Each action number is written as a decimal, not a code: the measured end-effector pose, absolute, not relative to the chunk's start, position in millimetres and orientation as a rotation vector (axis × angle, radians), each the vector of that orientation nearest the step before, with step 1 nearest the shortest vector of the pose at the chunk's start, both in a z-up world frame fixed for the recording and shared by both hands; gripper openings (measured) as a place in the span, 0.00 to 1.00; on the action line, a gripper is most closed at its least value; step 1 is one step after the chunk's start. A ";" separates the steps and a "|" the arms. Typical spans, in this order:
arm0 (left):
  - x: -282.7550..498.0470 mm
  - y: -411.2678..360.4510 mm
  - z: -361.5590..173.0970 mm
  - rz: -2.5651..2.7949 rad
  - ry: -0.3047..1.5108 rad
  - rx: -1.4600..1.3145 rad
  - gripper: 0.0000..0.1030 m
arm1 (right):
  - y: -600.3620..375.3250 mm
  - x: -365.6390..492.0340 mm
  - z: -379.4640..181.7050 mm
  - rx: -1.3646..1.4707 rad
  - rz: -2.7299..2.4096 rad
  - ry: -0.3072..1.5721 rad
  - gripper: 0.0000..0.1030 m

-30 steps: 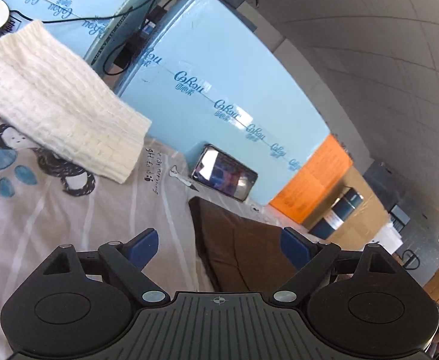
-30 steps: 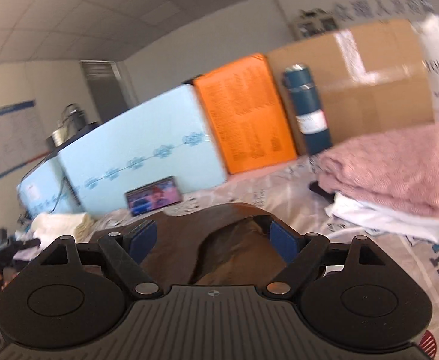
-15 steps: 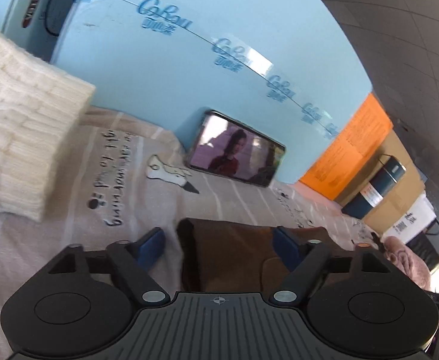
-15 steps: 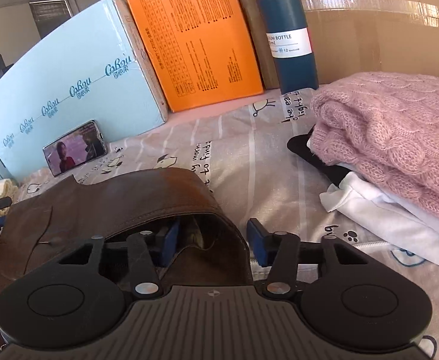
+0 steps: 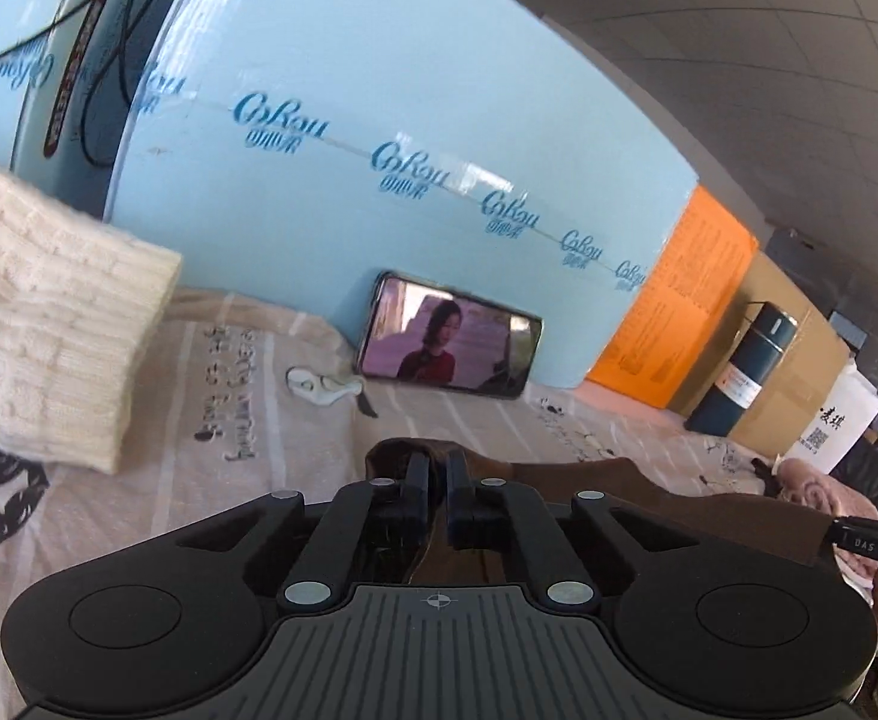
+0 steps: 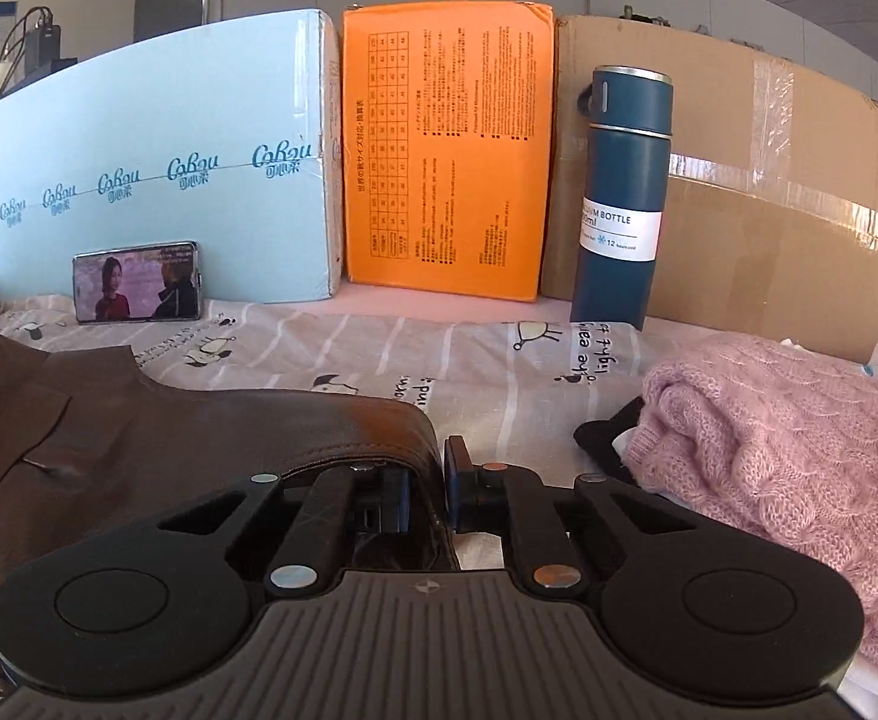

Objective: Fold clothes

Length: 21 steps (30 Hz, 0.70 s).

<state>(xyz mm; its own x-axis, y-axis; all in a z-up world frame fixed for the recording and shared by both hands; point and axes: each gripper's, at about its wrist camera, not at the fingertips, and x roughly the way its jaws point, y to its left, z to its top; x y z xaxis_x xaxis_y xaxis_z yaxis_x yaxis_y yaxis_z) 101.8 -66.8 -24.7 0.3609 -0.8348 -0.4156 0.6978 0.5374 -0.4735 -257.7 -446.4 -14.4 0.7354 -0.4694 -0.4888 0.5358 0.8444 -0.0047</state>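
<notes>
Both jaws have closed since before: left hand-held gripper (image 5: 437, 480) and right hand-held gripper (image 6: 427, 480) clench the brown leather garment (image 6: 139, 438), which stretches sideways between them.

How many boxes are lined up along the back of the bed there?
3 in the right wrist view: a light blue box on the left, an orange box in the middle, a brown cardboard box on the right. Another blue box seems to stand further left in the left wrist view.

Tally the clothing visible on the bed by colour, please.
Brown: 1, the brown leather garment
Pink: 1, the pink knit sweater
Cream: 1, the cream knit sweater
Black: 1, a black item under the pink one
Total: 4
</notes>
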 end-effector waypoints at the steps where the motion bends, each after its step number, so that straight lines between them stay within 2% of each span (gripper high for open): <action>1: 106.2 -65.4 -28.7 -0.994 0.714 -0.262 0.15 | -447.4 -258.1 -16.7 0.140 -0.565 0.507 0.10; 2: 109.9 -64.2 -32.4 -0.988 0.747 -0.288 0.26 | -448.5 -258.5 -19.0 0.141 -0.575 0.515 0.10; 4: 115.2 -62.4 -38.2 -0.979 0.787 -0.325 0.34 | -450.4 -259.3 -23.9 0.148 -0.581 0.527 0.10; 6: 118.1 -63.9 -40.7 -0.973 0.796 -0.328 0.37 | -451.8 -259.3 -25.6 0.158 -0.578 0.527 0.11; 8: 121.6 -66.2 -43.4 -0.971 0.806 -0.334 0.60 | -452.9 -258.7 -26.8 0.168 -0.575 0.523 0.11; 13: 135.4 -71.3 -47.4 -1.032 0.834 -0.444 0.61 | -454.4 -253.9 -30.0 0.177 -0.579 0.526 0.12; 19: 137.3 -85.6 -46.9 -1.086 0.804 -0.427 0.59 | -456.0 -247.5 -33.7 0.184 -0.587 0.534 0.13; 20: 133.1 -88.5 -45.0 -1.088 0.780 -0.386 0.51 | -456.2 -246.5 -34.4 0.185 -0.589 0.535 0.13; 21: 127.1 -91.6 -41.8 -1.085 0.749 -0.332 0.39 | -456.5 -245.4 -35.0 0.186 -0.590 0.536 0.13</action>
